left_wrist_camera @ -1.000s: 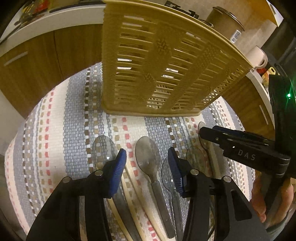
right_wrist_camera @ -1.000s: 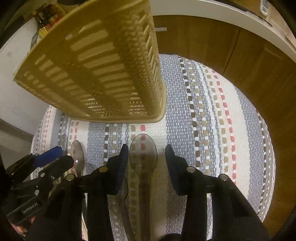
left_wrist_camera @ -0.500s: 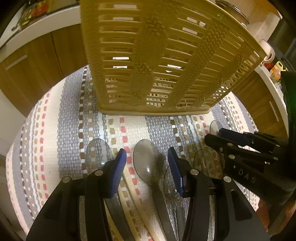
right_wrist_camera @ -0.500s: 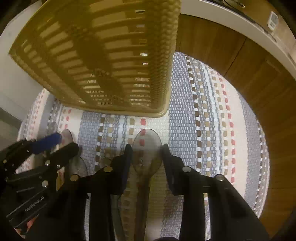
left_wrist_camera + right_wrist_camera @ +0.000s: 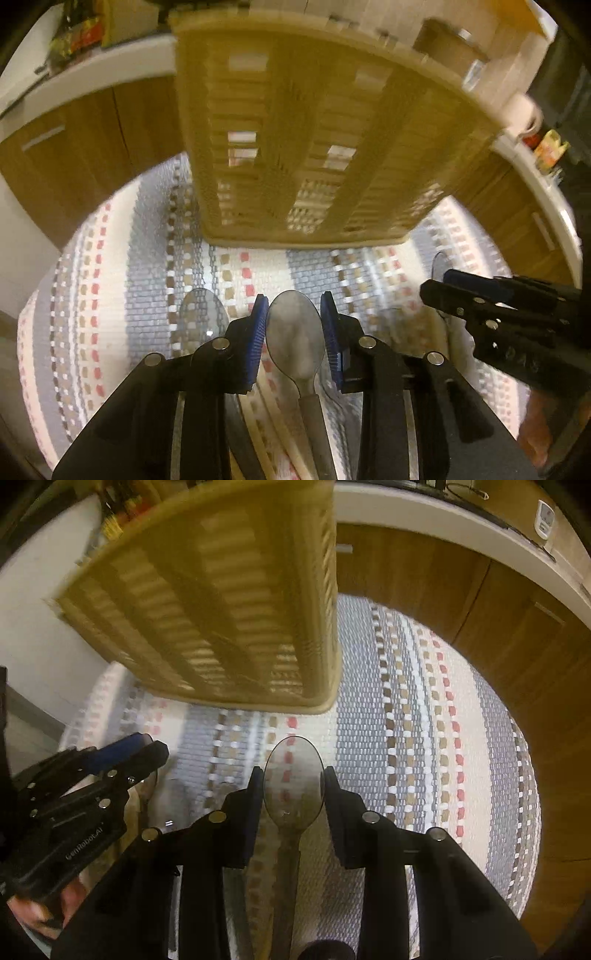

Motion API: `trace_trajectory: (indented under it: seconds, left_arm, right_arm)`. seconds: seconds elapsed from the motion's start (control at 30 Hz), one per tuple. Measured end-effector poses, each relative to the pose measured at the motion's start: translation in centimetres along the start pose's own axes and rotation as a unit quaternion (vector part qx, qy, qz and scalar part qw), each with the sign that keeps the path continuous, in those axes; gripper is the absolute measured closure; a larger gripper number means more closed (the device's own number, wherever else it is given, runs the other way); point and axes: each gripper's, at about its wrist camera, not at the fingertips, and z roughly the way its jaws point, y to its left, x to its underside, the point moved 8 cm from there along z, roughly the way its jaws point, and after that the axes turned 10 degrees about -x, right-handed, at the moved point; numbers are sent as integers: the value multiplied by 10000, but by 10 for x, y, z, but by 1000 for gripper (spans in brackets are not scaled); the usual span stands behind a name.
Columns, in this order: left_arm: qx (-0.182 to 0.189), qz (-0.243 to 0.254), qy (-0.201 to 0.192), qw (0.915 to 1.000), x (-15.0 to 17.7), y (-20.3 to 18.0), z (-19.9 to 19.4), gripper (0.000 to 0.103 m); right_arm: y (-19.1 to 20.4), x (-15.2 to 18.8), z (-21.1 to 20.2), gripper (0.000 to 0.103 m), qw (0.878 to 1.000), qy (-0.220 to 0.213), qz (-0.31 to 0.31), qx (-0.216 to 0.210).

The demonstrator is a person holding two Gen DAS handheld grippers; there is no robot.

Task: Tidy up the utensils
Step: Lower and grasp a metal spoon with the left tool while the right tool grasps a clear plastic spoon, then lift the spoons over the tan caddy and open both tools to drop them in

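Both jaws pinch spoon bowls: our left gripper (image 5: 293,328) clamps the metal spoon (image 5: 295,338), our right gripper (image 5: 293,794) the clear spoon (image 5: 293,779), handles running toward lower frame, basket (image 5: 314,147) directly ahead, upper centre.

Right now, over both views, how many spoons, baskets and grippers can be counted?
Spoons: 3, left clear spoon, grey spoon, right clear spoon; others too blurred.
Basket: 1
Grippers: 2, left gripper, right gripper.
Total: 6
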Motion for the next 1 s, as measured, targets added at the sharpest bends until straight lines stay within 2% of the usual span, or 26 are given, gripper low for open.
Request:
trace_trajectory:
  seconds: [0.13,0.23,0.33,0.43,0.5,0.73,0.87,1.0]
  left_arm:
    - [259,-87,-831,9962,-7,-3,-47,76]
    - [446,-247,-1428,9884,-16,0,-81,76]
    - [718,-387,-2132,9736,-31,7,-120,76]
    - [678,-405,-2638,9613,-51,18,-153,77]
    - [701,-375,-2837,9556,-68,18,-168,77]
    - [512,-216,-3243,9443,-102,31,-216,77]
    - [266,-141,-3514,9358,-132,38,-231,77]
    - [263,-160,-3575,9334,-160,40,-226,77]
  right_arm:
    - [14,7,-40,74,9964,-730,-280,-337]
    - [23,14,-74,74,9901,-1247,-473,-432]
    - [32,10,-110,74,9807,-1786,-684,-404]
    - [46,-6,-139,74,9698,-2248,-830,-449]
    - [51,-18,-160,74,9616,-2554,-931,-383]
    - [72,-82,-211,74,9279,-3548,-1144,-20]
    - [67,-126,-214,74,9128,-3918,-1119,262]
    - [53,-156,-203,74,9046,-4114,-1034,426]
